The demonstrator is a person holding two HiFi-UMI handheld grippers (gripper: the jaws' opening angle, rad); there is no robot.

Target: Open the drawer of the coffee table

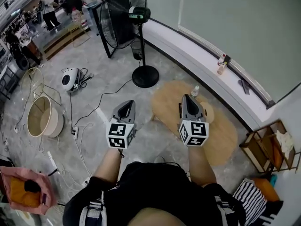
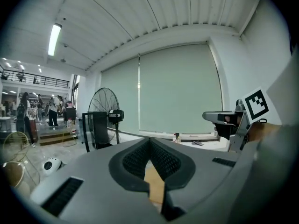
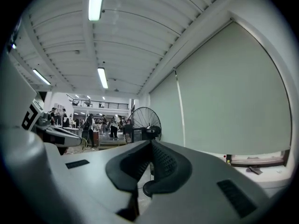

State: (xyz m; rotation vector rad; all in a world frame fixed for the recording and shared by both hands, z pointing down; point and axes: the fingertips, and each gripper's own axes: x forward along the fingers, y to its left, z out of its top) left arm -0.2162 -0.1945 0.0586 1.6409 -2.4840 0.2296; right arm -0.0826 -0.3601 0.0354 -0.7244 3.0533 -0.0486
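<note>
Both grippers, the left gripper (image 1: pixel 126 106) and the right gripper (image 1: pixel 188 100), were clamped fully shut on nothing and held out level in front of the person, presumably because no handle was within reach yet. The oval wooden coffee table (image 1: pixel 225 135) sat under the right one, its drawer hidden from above, with a little bottle (image 1: pixel 194 91) near its far edge.

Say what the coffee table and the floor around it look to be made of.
Coffee table: light wood or wood veneer with a matte finish. It is an even, warm tan, though the grain is too faint to confirm.
Floor: probably polished concrete or stone-look tile. It is mottled grey with a soft sheen.
</note>
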